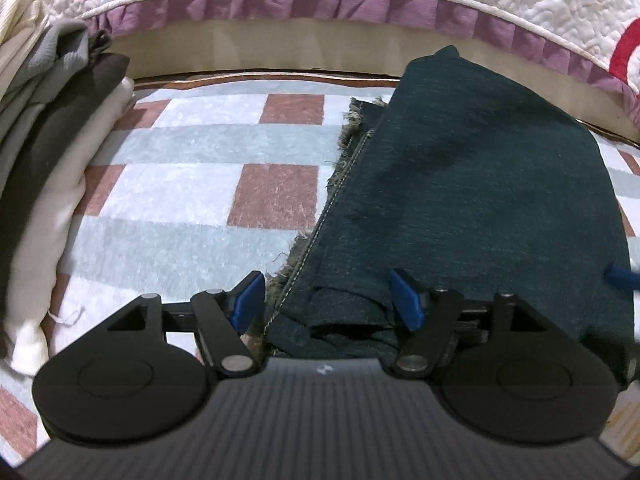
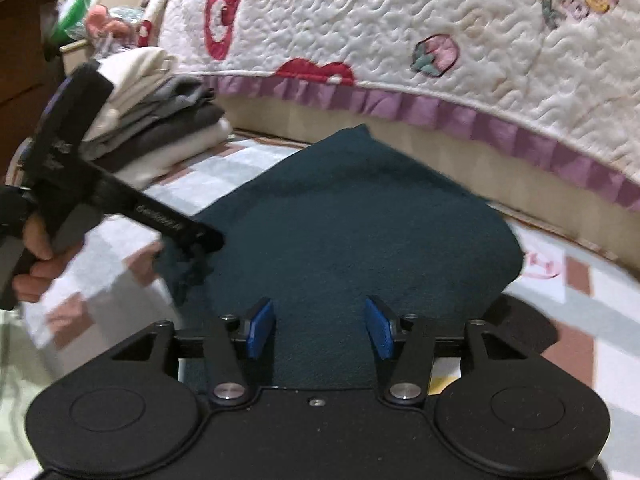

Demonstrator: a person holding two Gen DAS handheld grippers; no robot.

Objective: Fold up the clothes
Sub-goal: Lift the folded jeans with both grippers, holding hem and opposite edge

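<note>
A dark teal garment (image 1: 472, 184) with a frayed, stitched edge lies folded on the checked mat (image 1: 180, 184). My left gripper (image 1: 328, 300) is open, with the garment's near left edge lying loose between its blue pads. In the right wrist view the same garment (image 2: 340, 220) spreads out ahead, and my right gripper (image 2: 320, 328) stands open just over its near edge, with neither pad pressing on it. A hand (image 2: 36, 256) holds the left gripper at the garment's left corner.
A stack of folded clothes (image 1: 60, 160) in white, grey and black sits at the left, also seen in the right wrist view (image 2: 160, 128). A bed with a quilted cover (image 2: 400, 40) and purple frill runs along the far side.
</note>
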